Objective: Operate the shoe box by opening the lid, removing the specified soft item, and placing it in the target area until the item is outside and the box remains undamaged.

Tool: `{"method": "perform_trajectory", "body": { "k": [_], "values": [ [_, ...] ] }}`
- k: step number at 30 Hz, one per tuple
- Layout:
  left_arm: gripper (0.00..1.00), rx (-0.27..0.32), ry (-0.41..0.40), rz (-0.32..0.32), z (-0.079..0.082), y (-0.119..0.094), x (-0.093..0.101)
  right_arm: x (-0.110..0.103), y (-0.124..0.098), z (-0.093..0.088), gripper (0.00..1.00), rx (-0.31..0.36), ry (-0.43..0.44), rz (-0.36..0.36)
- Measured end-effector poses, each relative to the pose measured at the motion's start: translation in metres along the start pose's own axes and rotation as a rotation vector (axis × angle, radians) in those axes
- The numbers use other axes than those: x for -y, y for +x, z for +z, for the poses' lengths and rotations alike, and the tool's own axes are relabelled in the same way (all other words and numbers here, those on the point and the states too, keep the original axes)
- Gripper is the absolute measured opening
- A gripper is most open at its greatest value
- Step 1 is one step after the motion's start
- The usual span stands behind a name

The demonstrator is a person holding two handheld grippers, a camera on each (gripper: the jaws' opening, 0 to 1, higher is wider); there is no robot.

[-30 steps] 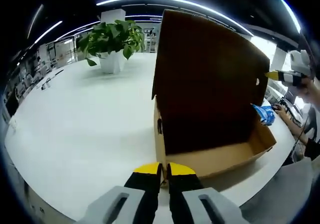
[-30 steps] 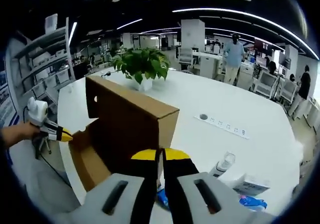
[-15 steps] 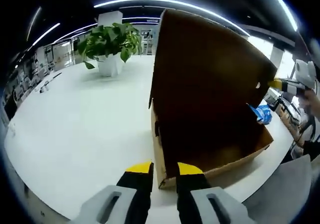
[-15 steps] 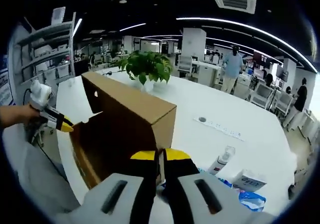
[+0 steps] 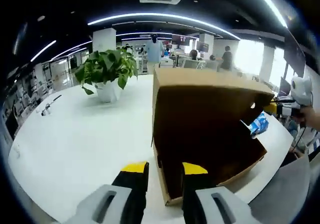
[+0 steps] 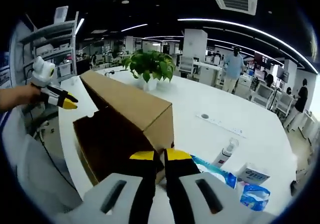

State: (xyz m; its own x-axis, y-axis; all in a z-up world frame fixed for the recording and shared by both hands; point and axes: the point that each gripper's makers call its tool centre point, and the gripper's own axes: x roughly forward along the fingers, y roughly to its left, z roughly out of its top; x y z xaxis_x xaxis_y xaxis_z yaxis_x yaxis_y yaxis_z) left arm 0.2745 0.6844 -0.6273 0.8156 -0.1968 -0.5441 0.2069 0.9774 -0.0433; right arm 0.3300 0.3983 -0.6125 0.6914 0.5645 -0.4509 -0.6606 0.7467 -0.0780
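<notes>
Inside shoe box (image 5: 200, 134), dark shadow hides contents.

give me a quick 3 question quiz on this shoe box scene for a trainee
1. True or false: the left tool has its jaws apart, near the shoe box's corner.
2. What stands on the white table behind the box?
A. a potted plant
B. a kettle
C. a lamp
3. Fill in: in the right gripper view, the blue packets lie on the ____ beside the box.

Key: 1 true; 2 A; 3 table. The right tool looks closed, its jaw tips nearly together at the box's corner.
</notes>
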Motion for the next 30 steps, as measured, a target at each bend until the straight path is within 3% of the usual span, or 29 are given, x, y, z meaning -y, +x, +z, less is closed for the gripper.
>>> {"method": "perform_trajectory", "body": {
  "k": [5, 11, 18, 30],
  "values": [
    [0.28, 0.035, 0.054, -0.018, 0.022, -0.003, 0.001, -0.003, -0.002, -0.005, 0.04, -0.003, 0.000, 0.009],
    [0.29, 0.046, 0.088, -0.040, 0.033, -0.001, 0.006, -0.009, -0.001, -0.013, 0.06, -0.018, -0.005, 0.023],
    [0.29, 0.034, 0.120, -0.071, 0.030, 0.000, 0.013, -0.014, -0.001, -0.024, 0.07, -0.038, -0.014, 0.036],
    [0.33, -0.037, 0.145, -0.098, 0.001, -0.001, 0.019, -0.033, -0.003, -0.043, 0.18, -0.048, -0.024, 0.110]
  ]
}}
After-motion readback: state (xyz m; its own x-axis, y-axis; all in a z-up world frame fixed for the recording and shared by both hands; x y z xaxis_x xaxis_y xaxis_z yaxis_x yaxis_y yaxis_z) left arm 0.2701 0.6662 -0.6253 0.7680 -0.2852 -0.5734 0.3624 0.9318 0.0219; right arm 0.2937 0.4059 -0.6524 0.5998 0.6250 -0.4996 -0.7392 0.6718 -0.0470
